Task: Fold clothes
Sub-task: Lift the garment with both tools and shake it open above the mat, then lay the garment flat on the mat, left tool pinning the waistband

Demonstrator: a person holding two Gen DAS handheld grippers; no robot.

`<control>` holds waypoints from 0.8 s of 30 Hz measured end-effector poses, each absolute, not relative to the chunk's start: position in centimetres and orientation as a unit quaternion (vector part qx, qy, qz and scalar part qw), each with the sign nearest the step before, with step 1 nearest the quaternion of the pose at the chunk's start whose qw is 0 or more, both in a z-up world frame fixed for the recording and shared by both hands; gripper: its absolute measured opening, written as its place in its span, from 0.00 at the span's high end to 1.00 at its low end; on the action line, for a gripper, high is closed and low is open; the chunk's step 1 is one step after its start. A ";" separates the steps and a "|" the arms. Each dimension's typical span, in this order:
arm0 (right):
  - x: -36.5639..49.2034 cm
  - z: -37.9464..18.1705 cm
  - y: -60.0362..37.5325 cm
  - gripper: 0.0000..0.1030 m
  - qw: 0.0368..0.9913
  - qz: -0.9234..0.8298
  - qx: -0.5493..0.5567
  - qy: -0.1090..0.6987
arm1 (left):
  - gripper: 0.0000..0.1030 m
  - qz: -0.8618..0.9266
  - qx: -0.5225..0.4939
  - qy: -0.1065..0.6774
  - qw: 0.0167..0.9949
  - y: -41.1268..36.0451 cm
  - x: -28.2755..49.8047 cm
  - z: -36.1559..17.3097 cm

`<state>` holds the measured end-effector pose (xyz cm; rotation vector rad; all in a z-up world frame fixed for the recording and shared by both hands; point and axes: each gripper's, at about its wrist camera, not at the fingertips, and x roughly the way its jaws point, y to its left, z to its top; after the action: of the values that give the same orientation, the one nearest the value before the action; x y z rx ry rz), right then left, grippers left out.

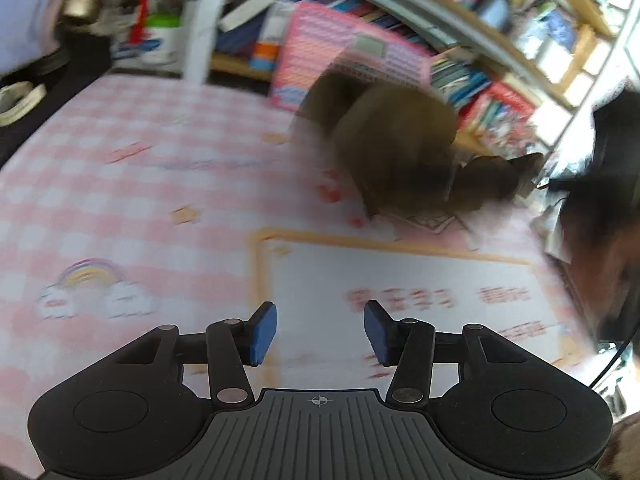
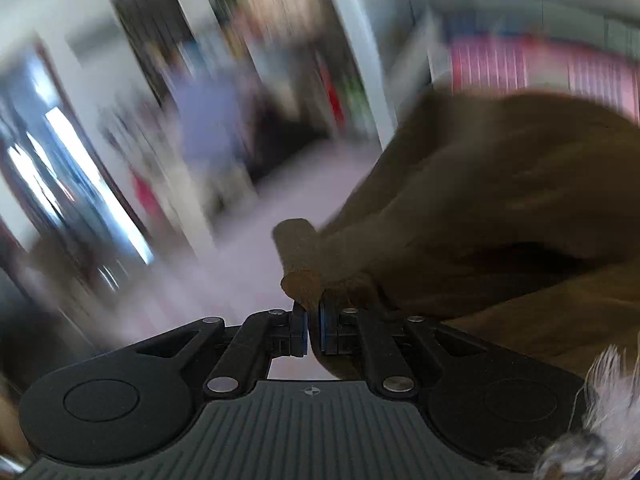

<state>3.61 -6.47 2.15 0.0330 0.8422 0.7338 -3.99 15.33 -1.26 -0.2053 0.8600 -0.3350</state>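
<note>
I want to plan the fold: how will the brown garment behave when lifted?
Probably floppy: the brown fabric garment bunches and droops from the shut right claw. Likely light, since a small pinch carries it. It may swing, judging by the blur.

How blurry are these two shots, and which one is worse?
Right wrist view is worse: the background is streaked, only the right gripper and the pinched brown garment read. Left wrist view has milder blur; the open left gripper is sharp, the checkered cloth soft.

Left gripper (image 1: 320, 334) open — brown garment (image 1: 396, 148) beyond.
</note>
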 end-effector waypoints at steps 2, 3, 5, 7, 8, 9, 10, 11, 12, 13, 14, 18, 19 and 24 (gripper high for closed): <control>2.7 -1.2 -4.8 0.95 0.836 0.331 0.014 0.438 | 0.53 -0.149 -0.097 0.419 0.890 16.9 -3.7 -1.5; 2.6 -2.2 -4.4 0.95 0.829 0.326 0.033 0.452 | 0.53 -0.145 -0.096 0.419 0.891 17.6 -3.5 -1.4; 2.3 -3.2 -3.4 0.94 0.826 0.306 0.055 0.470 | 0.53 -0.141 -0.093 0.418 0.893 18.5 -2.8 -1.3; 1.7 -2.9 -1.8 0.94 0.826 0.300 0.053 0.474 | 0.53 -0.143 -0.088 0.413 0.895 18.9 -1.8 -1.2; 1.6 -3.0 -0.7 0.93 0.824 0.304 0.050 0.475 | 0.53 -0.145 -0.085 0.409 0.897 18.9 -1.2 -1.1; 1.6 -3.1 0.3 0.92 0.823 0.307 0.047 0.476 | 0.53 -0.147 -0.083 0.404 0.899 18.9 -0.5 -1.0; 1.5 -3.2 1.0 0.91 0.822 0.310 0.044 0.476 | 0.53 -0.150 -0.080 0.399 0.901 18.9 0.1 -0.9; 1.2 -3.3 1.5 0.91 0.823 0.311 0.042 0.474 | 0.53 -0.152 -0.078 0.395 0.903 18.9 0.7 -0.8; 0.7 -3.2 1.9 0.91 0.825 0.309 0.040 0.471 | 0.53 -0.154 -0.075 0.390 0.905 18.9 1.4 -0.7; 0.3 -3.0 2.1 0.90 0.829 0.306 0.036 0.467 | 0.53 -0.157 -0.073 0.386 0.906 18.9 2.0 -0.6; 0.0 -2.7 2.1 0.89 0.832 0.304 0.030 0.463 | 0.53 -0.159 -0.071 0.381 0.908 18.9 2.6 -0.5; -0.5 -1.4 0.3 0.49 0.843 0.290 0.071 0.448 | 0.53 -0.161 -0.076 0.371 0.911 19.2 5.6 -0.8; -0.8 -1.1 -0.7 0.49 0.853 0.266 0.084 0.441 | 0.53 -0.161 -0.092 0.375 0.908 19.3 6.6 -1.0; -2.3 0.7 -5.9 0.50 0.893 0.141 0.145 0.402 | 0.54 -0.182 -0.163 0.390 0.888 19.2 11.3 -2.3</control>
<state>-2.27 -5.93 0.73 0.3010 0.8329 0.2925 11.27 19.19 -2.31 -0.3378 0.8109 -0.3777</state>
